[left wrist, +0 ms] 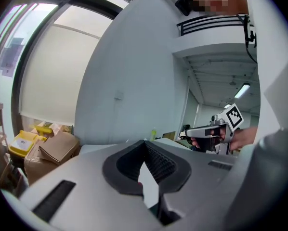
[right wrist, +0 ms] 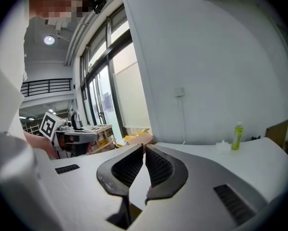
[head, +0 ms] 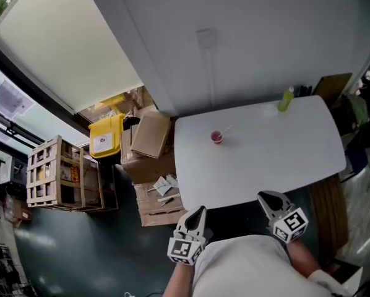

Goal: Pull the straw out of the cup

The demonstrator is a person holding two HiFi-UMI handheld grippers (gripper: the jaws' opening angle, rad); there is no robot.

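Noted small red cup (head: 216,137) upright on white table (head: 265,159), in its left half, nearer the far edge than the near one. Seen in it: straw (head: 225,130), leaning right and toward the wall, not yet pulled out.

Logged left gripper (head: 199,211) at near table edge, over dark floor. Tongs pressed together at the tips, pinching nothing; only bare table showing through the slot below the tips. Logged right gripper (head: 265,197) likewise at the near edge, further right. Tongs pressed together, pinching nothing. By eye: wide gap between cup and the 2 grippers.

Also noted: green bottle (head: 286,99) upright at far edge by the wall, right of cup, with small clear crumpled item (right wrist: 223,147) just beside it. Left of table, on floor: cardboard boxes (head: 149,135), yellow bin (head: 106,136), wooden crate (head: 55,173).
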